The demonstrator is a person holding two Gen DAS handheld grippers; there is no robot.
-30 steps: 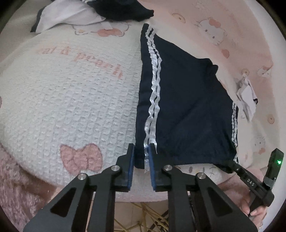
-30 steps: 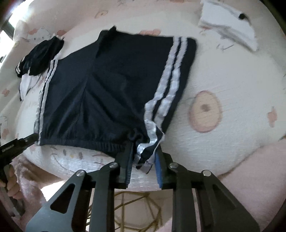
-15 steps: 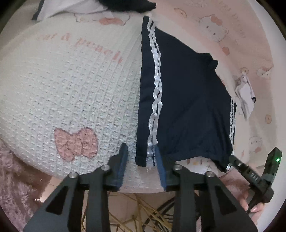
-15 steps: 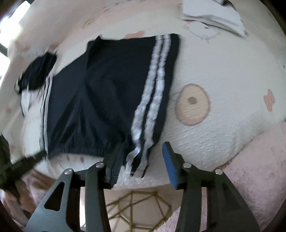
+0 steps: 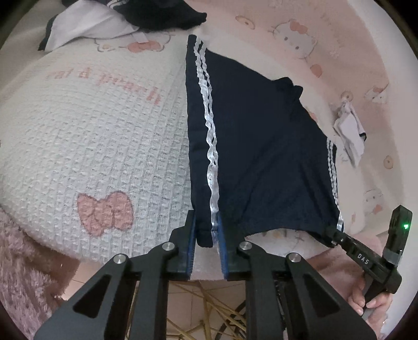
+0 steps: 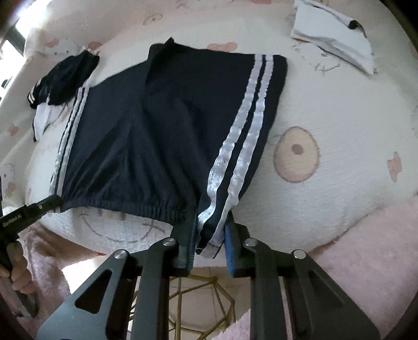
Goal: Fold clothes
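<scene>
Left view: our left gripper [image 5: 205, 236] pinches the shorts [image 5: 256, 157] at one waistband corner on the blanket [image 5: 104, 146]. Right view: the right gripper [image 6: 209, 239] probably clamps the other corner (grip looks loose). We lift evenly, keeping the waistband taut.

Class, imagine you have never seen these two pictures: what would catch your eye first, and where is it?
First the dark navy shorts with white side stripes, spread flat on the pale blanket. Next, the two grippers at the near edge: the left gripper is shut on one waistband corner, the right gripper on the other. Farther back lie a dark and white clothes heap on the left and a white garment on the right.
</scene>
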